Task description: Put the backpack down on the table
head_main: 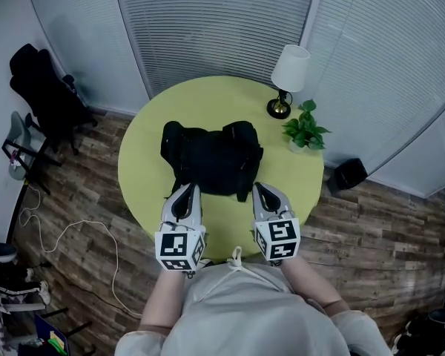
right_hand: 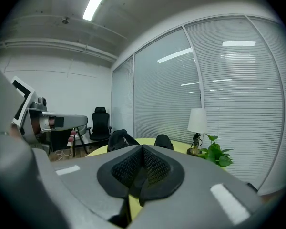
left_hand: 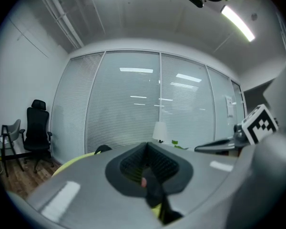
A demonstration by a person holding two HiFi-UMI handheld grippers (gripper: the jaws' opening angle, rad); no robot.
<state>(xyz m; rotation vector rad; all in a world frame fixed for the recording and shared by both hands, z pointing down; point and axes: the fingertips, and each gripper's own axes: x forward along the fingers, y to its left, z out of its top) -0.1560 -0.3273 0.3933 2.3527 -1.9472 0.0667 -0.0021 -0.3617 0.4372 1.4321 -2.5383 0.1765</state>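
Note:
A black backpack (head_main: pixel 210 156) lies flat on the round yellow-green table (head_main: pixel 208 95). My left gripper (head_main: pixel 185 191) is at its near left corner and my right gripper (head_main: pixel 261 190) at its near right corner, beside a hanging strap (head_main: pixel 242 190). Both point away from me over the table's front. In the left gripper view the jaws (left_hand: pixel 145 173) are shut, with a dark strip in the slit that I cannot identify. The right gripper view shows shut jaws (right_hand: pixel 142 168) and the backpack's humps (right_hand: pixel 121 140) beyond them.
A white-shaded lamp (head_main: pixel 289 76) and a potted plant (head_main: pixel 305 128) stand at the table's far right. A black office chair (head_main: pixel 48 95) is at the left, a small black bin (head_main: pixel 350 173) on the wood floor at the right, and a white cable (head_main: pixel 67 236) at the lower left.

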